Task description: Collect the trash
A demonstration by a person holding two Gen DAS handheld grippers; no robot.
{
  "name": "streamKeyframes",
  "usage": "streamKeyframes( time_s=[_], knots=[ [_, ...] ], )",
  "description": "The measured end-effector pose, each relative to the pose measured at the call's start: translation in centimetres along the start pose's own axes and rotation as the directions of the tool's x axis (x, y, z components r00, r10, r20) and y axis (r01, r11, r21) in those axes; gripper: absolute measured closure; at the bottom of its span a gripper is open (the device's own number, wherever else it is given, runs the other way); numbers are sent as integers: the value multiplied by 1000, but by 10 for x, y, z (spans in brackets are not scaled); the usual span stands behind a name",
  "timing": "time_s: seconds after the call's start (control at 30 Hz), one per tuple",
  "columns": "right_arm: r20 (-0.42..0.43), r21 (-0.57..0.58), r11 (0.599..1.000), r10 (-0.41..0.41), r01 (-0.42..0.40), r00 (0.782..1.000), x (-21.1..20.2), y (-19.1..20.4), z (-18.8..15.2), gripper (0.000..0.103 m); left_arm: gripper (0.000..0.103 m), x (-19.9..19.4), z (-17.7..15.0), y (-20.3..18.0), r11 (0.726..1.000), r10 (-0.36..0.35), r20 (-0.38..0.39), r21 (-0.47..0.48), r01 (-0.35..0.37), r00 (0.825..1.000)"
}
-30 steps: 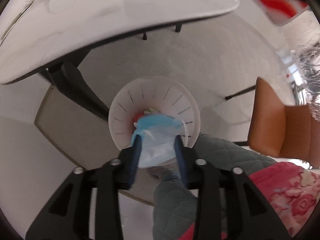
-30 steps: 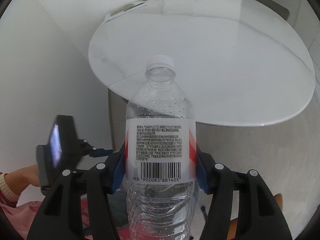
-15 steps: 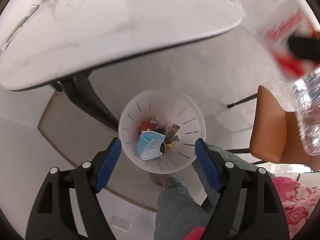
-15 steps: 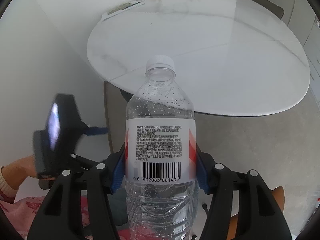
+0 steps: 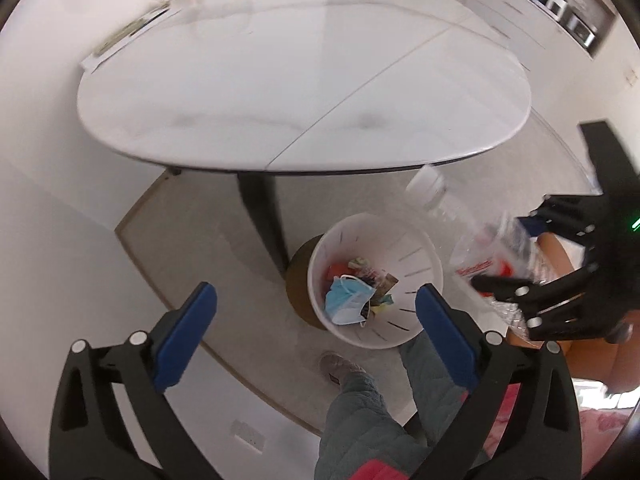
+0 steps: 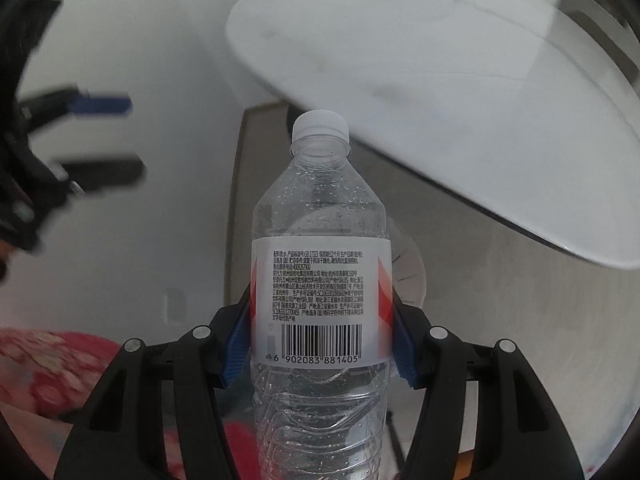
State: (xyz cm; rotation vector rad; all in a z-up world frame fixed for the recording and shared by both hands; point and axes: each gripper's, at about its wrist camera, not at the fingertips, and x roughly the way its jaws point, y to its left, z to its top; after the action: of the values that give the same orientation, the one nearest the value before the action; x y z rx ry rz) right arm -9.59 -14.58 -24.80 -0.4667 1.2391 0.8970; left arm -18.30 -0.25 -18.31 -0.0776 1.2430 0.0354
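Left gripper (image 5: pixel 316 320) just opened wide, empty — right gripper (image 6: pixel 320 344) clamps the water bottle (image 6: pixel 320 280).

You're looking down on a pale grey floor (image 5: pixel 208 240). On it stands 1 white slotted waste bin (image 5: pixel 424 264) holding a blue face mask (image 5: pixel 346 300) and mixed wrappers. Beside the bin rises the dark leg of the white oval table (image 5: pixel 280 92). Your shoe (image 5: pixel 340 368) rests on the floor just below the bin.
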Motion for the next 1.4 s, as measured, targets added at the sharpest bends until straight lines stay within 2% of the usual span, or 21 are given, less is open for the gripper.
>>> streamKeyframes(
  time_s=[0.1,0.17,0.33,0.47,0.67,0.8,1.0,1.07,1.17,1.27,1.4],
  knots=[
    [-36,-61,998,-27,25,999,24,4,5,39,8,3,-2,11,999,2,-11,-40,-2,1000],
    [-44,-80,995,-66,63,997,40,5,9,17,8,5,-3,16,998,10,-18,-59,-11,1000],
    [-54,-63,996,-64,60,996,51,5,17,11,8,3,-5,17,998,29,-10,-49,-30,1000],
    [-42,-32,999,-44,43,998,41,5,19,8,8,-1,-3,15,999,32,2,-44,-32,999],
    [43,104,994,-42,37,998,-8,-3,20,3,8,-17,12,5,999,32,50,-2,-32,998],
    [110,190,979,-96,74,989,-45,-9,27,2,8,-38,31,-10,999,25,108,32,-28,994],
    [199,319,937,-212,141,957,-111,-31,40,2,8,-73,75,-32,997,-3,201,71,-11,979],
    [217,386,907,-264,165,940,-136,-48,47,2,8,-83,92,-38,996,-9,231,83,-11,973],
    [256,446,879,-307,170,917,-164,-68,60,2,8,-99,125,-47,993,12,292,109,-46,956],
    [272,485,850,-368,204,889,-184,-91,75,2,8,-110,165,-56,989,48,357,117,-95,933],
    [291,496,839,-404,224,867,-193,-119,95,2,8,-114,206,-60,989,70,390,91,-114,918]
  ],
)
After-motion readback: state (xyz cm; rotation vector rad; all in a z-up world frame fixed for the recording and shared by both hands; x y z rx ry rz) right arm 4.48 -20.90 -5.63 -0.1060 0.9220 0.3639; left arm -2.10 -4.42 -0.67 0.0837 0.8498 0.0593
